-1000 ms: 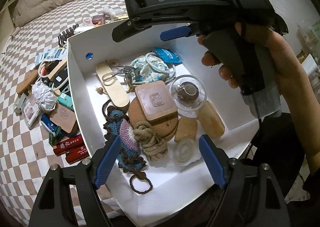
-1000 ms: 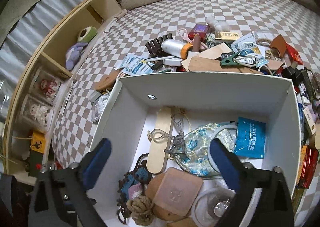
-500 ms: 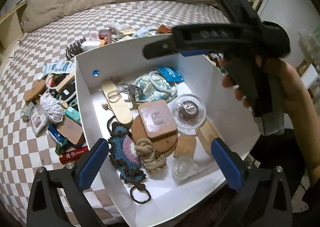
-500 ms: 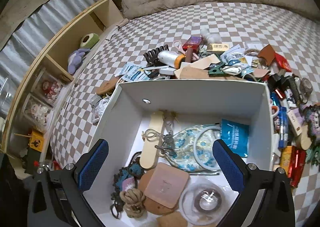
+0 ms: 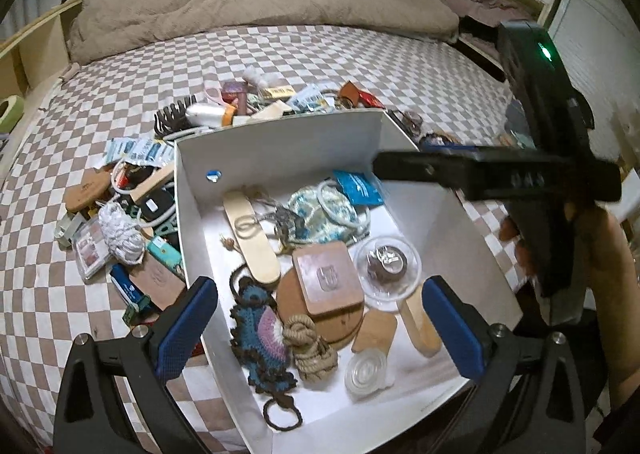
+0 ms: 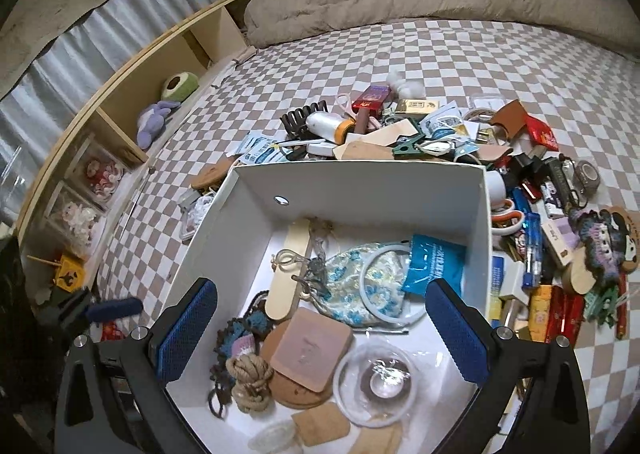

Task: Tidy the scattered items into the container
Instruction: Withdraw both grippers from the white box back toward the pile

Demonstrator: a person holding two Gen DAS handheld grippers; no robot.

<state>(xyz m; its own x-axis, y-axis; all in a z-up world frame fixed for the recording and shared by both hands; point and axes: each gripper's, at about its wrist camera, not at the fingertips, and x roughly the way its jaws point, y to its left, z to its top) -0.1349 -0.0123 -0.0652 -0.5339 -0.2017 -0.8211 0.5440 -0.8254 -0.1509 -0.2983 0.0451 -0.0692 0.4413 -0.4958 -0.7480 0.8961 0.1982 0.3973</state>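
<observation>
A white box [image 5: 280, 146] [image 6: 360, 182] sits on the checkered bed and holds several items: a wooden stick [image 5: 250, 238], a square brown case [image 5: 326, 278], a rope knot [image 5: 310, 346], a crochet piece [image 5: 260, 350], a clear lid [image 5: 388, 260], a blue packet [image 6: 434, 264] and a floral pouch [image 6: 360, 282]. My left gripper [image 5: 320, 330] is open and empty above the box's near end. My right gripper [image 6: 320, 330] is open and empty above the box; its body [image 5: 532, 170] shows at the right of the left wrist view.
Scattered items lie behind the box [image 6: 400, 130], to its left [image 5: 120, 222] and to its right [image 6: 560, 238]. A beige duvet [image 5: 240, 10] lies at the bed's far end. A wooden shelf [image 6: 132, 94] with toys runs along the left side.
Both grippers have risen and pulled back from the box, so more of the bed shows. The right gripper has swung to the right in the left wrist view. The left jaws have opened wider.
</observation>
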